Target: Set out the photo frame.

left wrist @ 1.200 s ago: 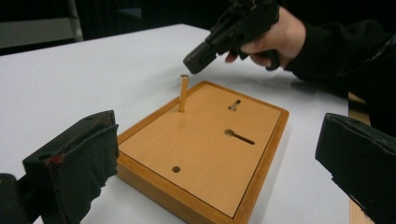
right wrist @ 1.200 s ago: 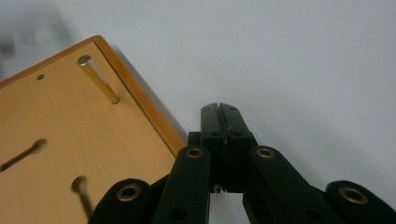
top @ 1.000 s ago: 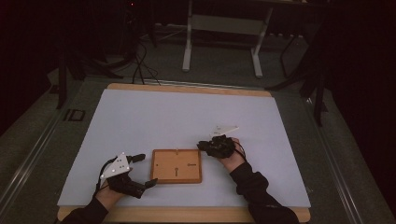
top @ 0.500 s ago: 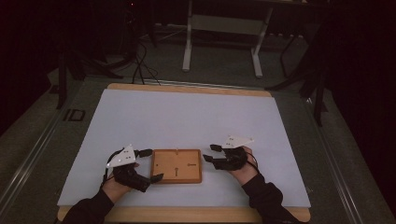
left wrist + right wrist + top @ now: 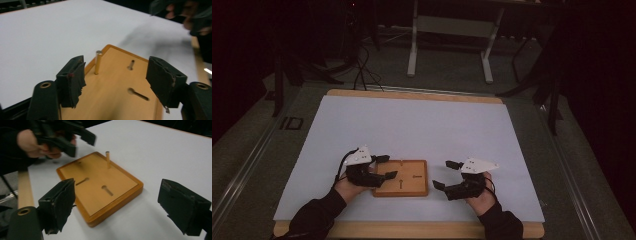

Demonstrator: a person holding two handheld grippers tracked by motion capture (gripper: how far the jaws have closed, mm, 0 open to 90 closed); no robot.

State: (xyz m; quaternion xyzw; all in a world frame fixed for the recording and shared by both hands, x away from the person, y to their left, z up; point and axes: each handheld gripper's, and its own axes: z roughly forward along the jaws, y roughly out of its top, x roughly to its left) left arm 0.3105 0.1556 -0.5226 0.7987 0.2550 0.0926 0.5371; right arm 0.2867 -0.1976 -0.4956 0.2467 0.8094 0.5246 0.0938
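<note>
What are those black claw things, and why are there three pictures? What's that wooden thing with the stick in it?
The claws are grippers, tools with two black jaws that a person squeezes by hand. There is no robot here. In the picture from above you see the person's dark sleeves coming in from the bottom, with the left gripper and the right gripper.

The other two pictures come from little cameras that ride on the grippers and look out between their jaws.

On the white table lies a flat wooden board. One short brass-coloured peg stands upright near its edge, and the board also has a few slots cut into it.

Nothing is held right now. Both grippers have their jaws open. The left one is at the board's edge, with the board between its jaws, and the right one is beside the board.
</note>
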